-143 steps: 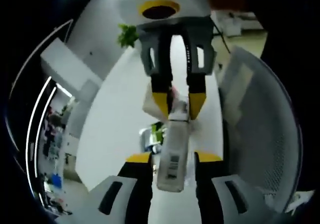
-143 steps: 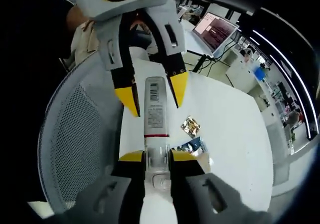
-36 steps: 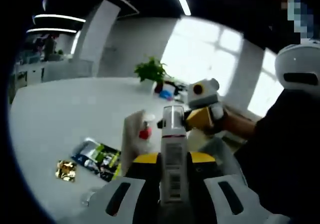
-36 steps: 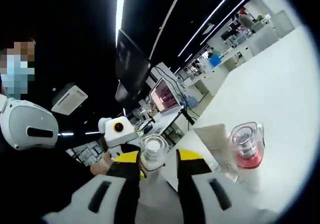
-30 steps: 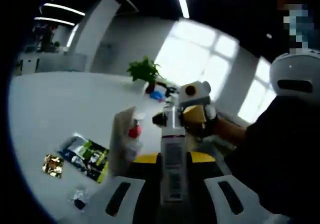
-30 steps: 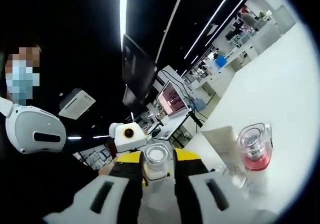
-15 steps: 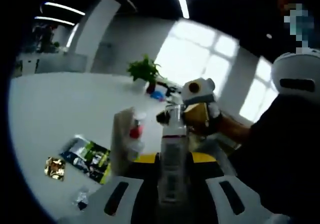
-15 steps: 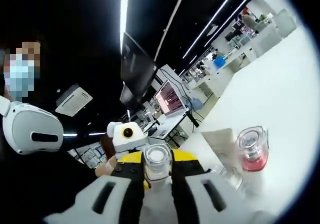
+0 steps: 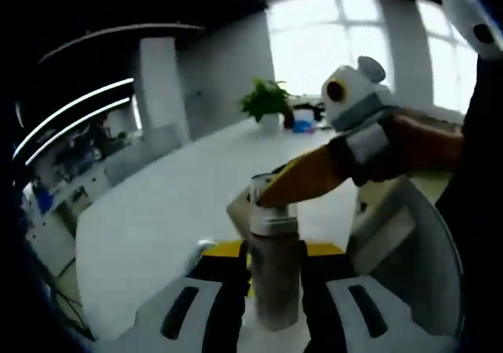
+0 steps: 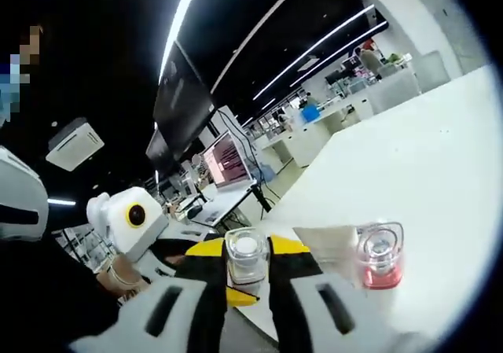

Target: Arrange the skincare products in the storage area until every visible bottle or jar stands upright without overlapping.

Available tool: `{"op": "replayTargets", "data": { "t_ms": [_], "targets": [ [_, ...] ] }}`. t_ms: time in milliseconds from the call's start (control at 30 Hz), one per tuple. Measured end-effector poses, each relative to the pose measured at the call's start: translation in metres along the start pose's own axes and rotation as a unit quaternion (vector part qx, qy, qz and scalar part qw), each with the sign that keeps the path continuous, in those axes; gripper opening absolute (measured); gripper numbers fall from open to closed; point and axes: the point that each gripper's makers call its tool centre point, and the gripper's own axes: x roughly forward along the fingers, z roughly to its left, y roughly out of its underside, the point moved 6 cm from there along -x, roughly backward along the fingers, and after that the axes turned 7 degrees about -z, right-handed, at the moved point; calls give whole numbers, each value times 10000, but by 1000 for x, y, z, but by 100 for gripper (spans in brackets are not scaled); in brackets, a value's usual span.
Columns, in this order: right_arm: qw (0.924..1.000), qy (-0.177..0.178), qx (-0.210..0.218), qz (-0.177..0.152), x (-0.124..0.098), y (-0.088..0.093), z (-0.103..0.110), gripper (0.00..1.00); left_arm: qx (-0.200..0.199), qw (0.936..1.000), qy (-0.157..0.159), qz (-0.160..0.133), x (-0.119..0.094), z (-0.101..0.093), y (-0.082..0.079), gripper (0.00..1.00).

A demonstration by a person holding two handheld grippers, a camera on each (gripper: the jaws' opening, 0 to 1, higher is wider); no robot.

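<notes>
The bottle point(image 9: 273, 270), grey-white with a clear cap, stands upright above the white table point(image 9: 169, 211), gripped at both ends. In the left gripper view the left gripper point(image 9: 273, 252) has its jaws closed on the bottle's body, which rises between their yellow tips. The right gripper point(image 9: 271, 196) comes in from the right there, its yellow jaw tips pinched on the bottle's cap point(image 9: 266, 189), a hand point(image 9: 428, 145) behind it. In the right gripper view that gripper point(image 10: 247, 248) shows the clear cap point(image 10: 246, 265) clamped between its jaws, with the left gripper point(image 10: 228, 293) below and to the left. Just right of the cap stands a clear bottle with pink liquid point(image 10: 380, 265), upright on the table point(image 10: 409, 172) beside a pale box point(image 10: 330, 243). A potted plant point(image 9: 269, 101) sits at the table's far end; a laptop screen point(image 10: 222, 160) glows on a further desk
</notes>
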Motion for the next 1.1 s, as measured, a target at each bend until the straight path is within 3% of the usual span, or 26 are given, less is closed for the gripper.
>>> {"op": "replayTargets", "data": {
  "t_ms": [200,333,433,567,733,833,900,967,1033,1100],
  "targets": [
    [9999,146,-78,35,3,2,1,18,523,9969,-484,338,1,0,5,24],
    [9991,181,307,-248,3,-1,-3,18,1042,9901,-863,385,0,3,5,22],
    [9973,261,559,-398,0,-1,-7,18,856,9898,-1076,364,0,6,6,20],
    [9975,342,472,-390,1,1,-4,18,1137,9842,-1238,560,1,8,8,20],
    [9974,303,513,-401,1,2,-4,18,1169,9831,-1321,489,-2,12,8,19],
    [9992,101,279,-277,0,2,-1,19,1072,9864,-1170,435,-3,12,10,19],
    [9992,-43,268,-278,-1,1,-1,19,574,9940,-905,232,-3,10,10,18],
    [9991,-196,219,-320,-3,-3,1,26,191,9968,-755,150,-4,10,12,18],
    [9997,-224,-47,-126,-5,-3,0,26,-28,9980,-629,84,-5,11,13,18],
    [9994,-256,-171,-134,-7,-5,0,26,-424,9979,-484,-62,-7,11,13,18]
  ]
}}
